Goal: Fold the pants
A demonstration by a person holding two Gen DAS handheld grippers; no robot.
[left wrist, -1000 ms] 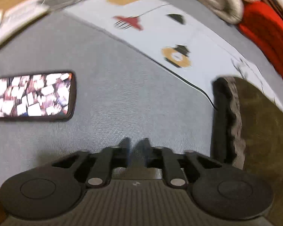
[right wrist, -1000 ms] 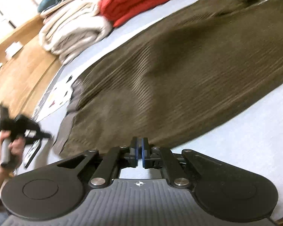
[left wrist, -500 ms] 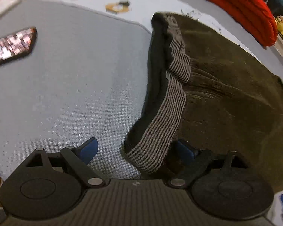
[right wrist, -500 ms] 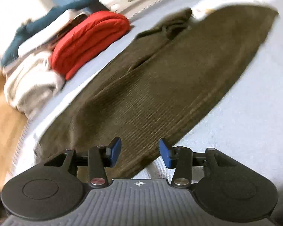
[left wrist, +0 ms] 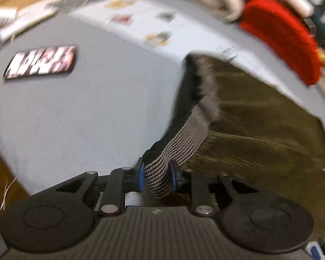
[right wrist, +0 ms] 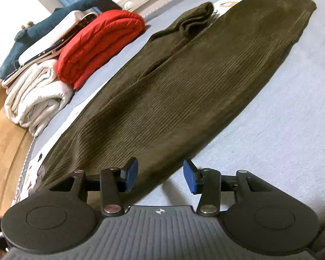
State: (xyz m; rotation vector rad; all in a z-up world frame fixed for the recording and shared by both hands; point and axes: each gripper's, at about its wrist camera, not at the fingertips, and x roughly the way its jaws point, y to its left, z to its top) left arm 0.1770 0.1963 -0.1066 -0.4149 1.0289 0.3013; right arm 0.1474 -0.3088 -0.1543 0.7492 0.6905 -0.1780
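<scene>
Although the olive corduroy pants lie unfolded beside the folded red blanket, the left gripper clamps their striped waistband; the right gripper hovers apart at their edge.

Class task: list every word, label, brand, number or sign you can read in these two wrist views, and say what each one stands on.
No words or numbers can be read in either view.
Right gripper body: a small round cross mark, a sign, not letters.
Left gripper body: a small mark, too blurred to read.
Patterned rectangle on the grey bed cover: too blurred.
Printed sheet: coloured shapes only, blurred.
</scene>
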